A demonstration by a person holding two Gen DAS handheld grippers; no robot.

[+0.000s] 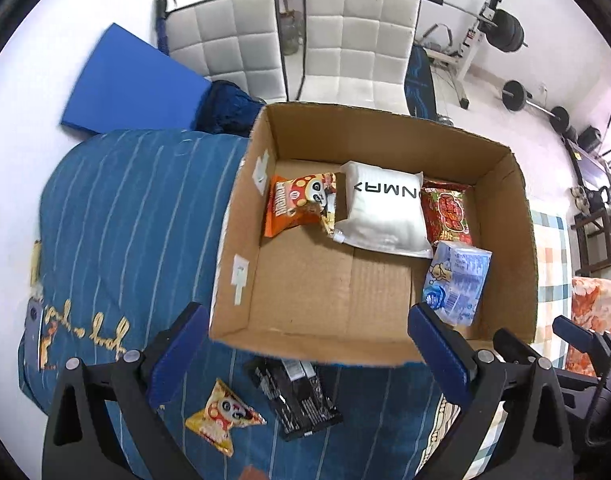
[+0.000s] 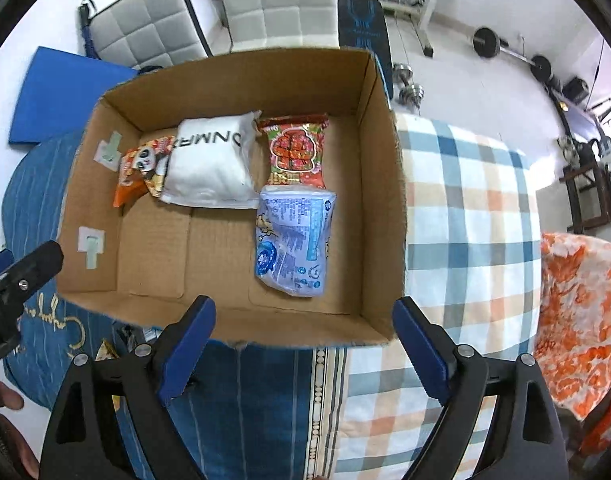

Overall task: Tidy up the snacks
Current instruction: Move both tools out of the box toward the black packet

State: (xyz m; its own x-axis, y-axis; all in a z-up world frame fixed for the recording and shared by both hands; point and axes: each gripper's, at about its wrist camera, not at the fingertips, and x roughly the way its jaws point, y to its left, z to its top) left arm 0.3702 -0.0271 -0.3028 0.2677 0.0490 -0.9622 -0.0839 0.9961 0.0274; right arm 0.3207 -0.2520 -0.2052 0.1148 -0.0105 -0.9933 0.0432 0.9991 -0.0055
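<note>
An open cardboard box (image 1: 305, 128) (image 2: 381, 184) rests on a blue striped quilt. Inside lie an orange panda snack bag (image 1: 293, 204) (image 2: 141, 172), a white pouch (image 1: 385, 208) (image 2: 209, 164), a red packet (image 1: 445, 208) (image 2: 295, 152) and a light blue packet (image 1: 457, 280) (image 2: 293, 240). In front of the box on the quilt sit a black packet (image 1: 301, 396) and a small yellow panda packet (image 1: 221, 416). My left gripper (image 1: 309, 352) hangs open above these two, holding nothing. My right gripper (image 2: 305, 344) is open over the box's near wall, empty.
The blue quilt (image 1: 125, 220) meets a plaid blanket (image 2: 465, 208) on the right, with an orange floral cloth (image 2: 577, 320) beyond it. Two white padded chairs (image 1: 357, 40), a blue mat (image 1: 125, 80) and gym weights (image 1: 505, 32) stand behind the box.
</note>
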